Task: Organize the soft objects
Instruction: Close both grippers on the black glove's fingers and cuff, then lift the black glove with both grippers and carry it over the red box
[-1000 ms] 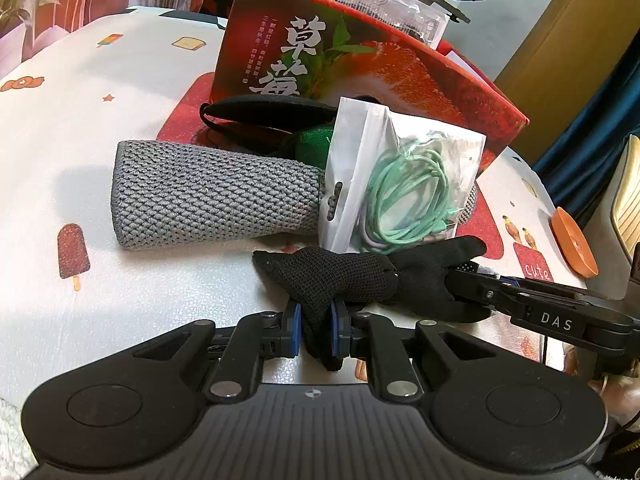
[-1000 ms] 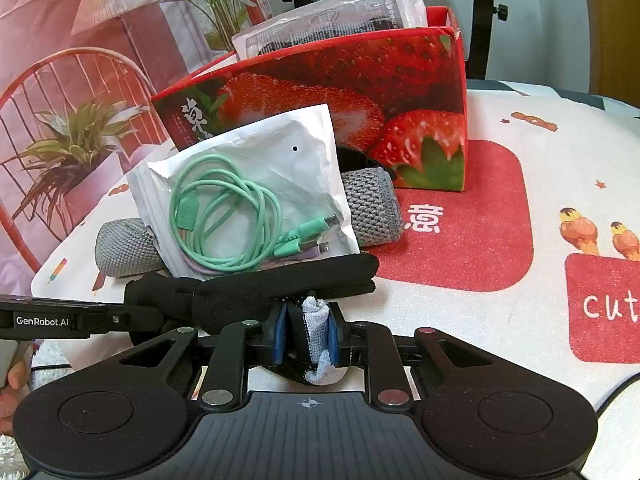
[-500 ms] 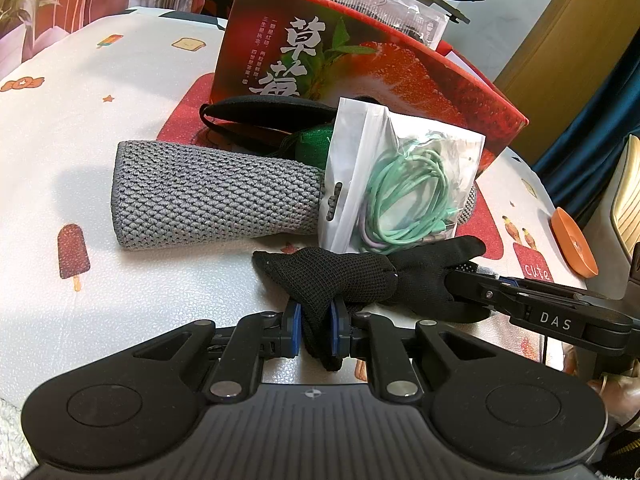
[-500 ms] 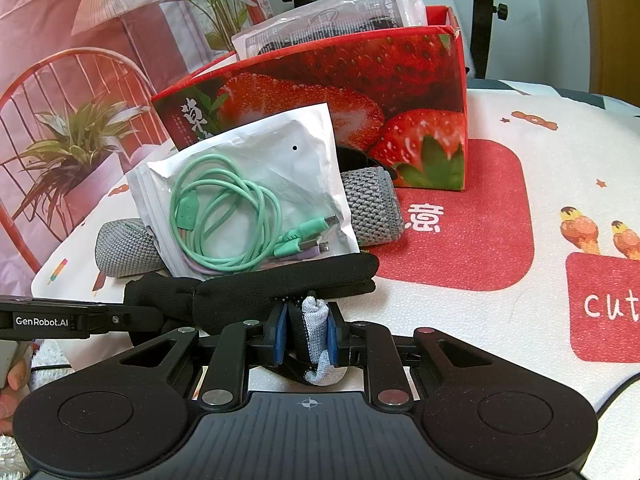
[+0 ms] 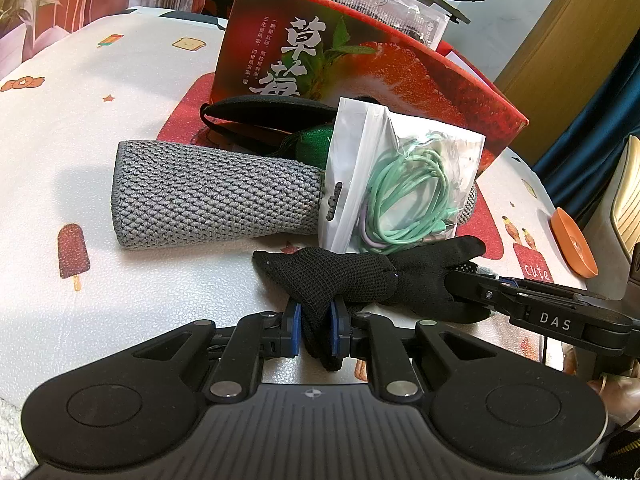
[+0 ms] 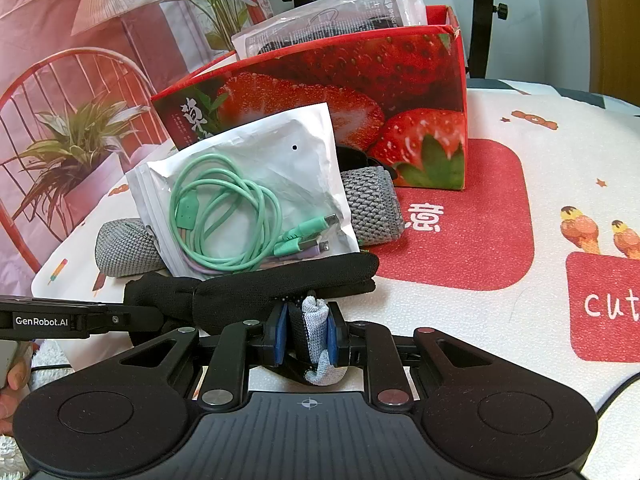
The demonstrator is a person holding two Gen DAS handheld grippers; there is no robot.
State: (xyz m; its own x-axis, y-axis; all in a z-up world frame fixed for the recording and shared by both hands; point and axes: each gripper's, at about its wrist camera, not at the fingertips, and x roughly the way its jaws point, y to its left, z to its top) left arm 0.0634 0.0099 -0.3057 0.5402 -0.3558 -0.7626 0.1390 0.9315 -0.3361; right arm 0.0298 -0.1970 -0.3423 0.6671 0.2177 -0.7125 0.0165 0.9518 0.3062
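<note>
A black knit glove [image 5: 352,276] lies on the table, stretched between both grippers. My left gripper [image 5: 314,328] is shut on one end of it. My right gripper [image 6: 306,338] is shut on the other end, where the glove [image 6: 256,288] has a white-grey cuff. Behind the glove, a white bag of green cables [image 5: 400,184] leans on a grey knit roll [image 5: 212,196]. A red strawberry box [image 5: 360,64] stands behind them, with a clear packet [image 6: 332,20] sticking out of its top.
A black eye mask [image 5: 260,110] and something green [image 5: 316,144] lie between the grey roll and the box. An orange disc [image 5: 574,246] sits at the table's right edge. The tablecloth [image 6: 520,320] is white with red patches.
</note>
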